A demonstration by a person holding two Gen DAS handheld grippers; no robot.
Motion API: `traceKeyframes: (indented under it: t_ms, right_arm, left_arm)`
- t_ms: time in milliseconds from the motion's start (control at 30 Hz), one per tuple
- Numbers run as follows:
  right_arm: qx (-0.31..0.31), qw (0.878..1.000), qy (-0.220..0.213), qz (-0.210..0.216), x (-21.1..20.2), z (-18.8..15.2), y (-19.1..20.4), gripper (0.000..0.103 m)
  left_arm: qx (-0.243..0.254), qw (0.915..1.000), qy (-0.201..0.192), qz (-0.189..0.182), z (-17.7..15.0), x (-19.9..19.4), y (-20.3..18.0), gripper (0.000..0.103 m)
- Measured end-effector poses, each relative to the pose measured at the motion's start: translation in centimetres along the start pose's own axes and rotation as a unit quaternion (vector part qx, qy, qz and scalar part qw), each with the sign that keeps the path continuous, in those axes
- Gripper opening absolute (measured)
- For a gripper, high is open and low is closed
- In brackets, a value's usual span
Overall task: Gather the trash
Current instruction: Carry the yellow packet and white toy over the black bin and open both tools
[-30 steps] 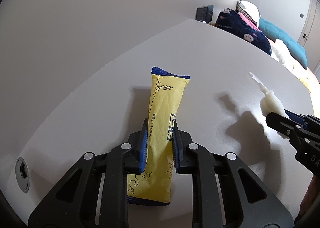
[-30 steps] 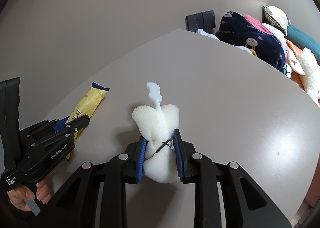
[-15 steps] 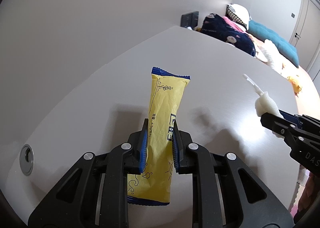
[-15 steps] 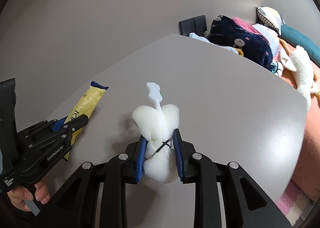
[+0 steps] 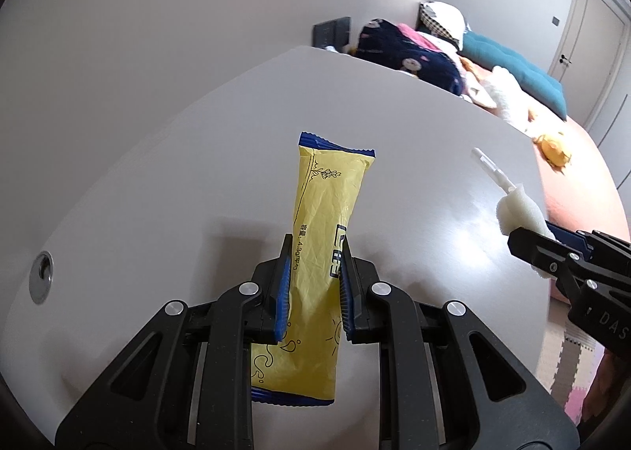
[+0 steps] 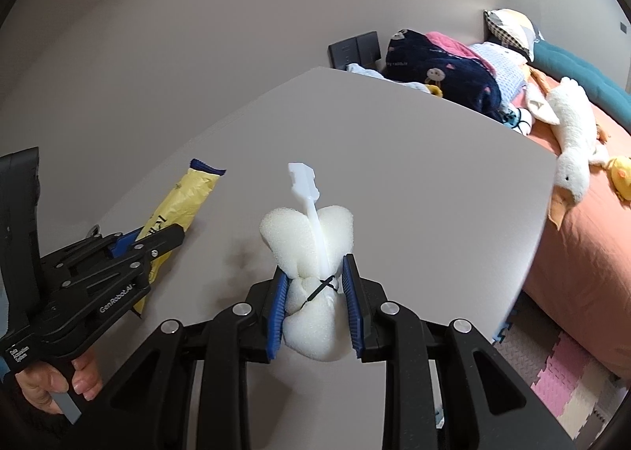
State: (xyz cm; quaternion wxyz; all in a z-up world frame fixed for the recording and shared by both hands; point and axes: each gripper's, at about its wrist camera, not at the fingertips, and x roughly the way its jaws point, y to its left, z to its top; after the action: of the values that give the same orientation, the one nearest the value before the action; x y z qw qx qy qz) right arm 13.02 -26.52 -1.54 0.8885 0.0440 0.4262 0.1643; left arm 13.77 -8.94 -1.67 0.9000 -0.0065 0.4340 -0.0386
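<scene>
Left wrist: yellow, blue-edged wrapper (image 5: pixel 321 253) clamped in left gripper (image 5: pixel 314 284); white foam wad (image 6: pixel 311 253) in right gripper (image 6: pixel 314 298).

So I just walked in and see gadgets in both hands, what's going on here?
A person is clearing trash off a pale grey table with a handheld claw in each hand. The left claw is clamped on a crinkled yellow snack wrapper with blue ends. The right claw grips a white foam sponge on a white plastic stick. Both pieces are held above the tabletop; no bin is in view.
</scene>
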Motion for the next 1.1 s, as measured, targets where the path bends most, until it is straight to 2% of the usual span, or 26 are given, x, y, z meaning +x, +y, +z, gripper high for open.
traceKeyframes:
  t_ms: [700,1100]
  right_arm:
    - [0.035,0.999,-0.016,-0.028,-6.7,-5.9,-4.5,0.029]
    - [0.078,0.994,-0.035,-0.064,-10.6,-8.6,-9.1,0.029]
  left_arm:
    - [0.048,0.9977,0.003,-0.046,-3.3,-2.4,-7.7,0.02]
    - [0.097,0.9915,0.0,-0.087,-4.1,-3.3,-13.9,0.02]
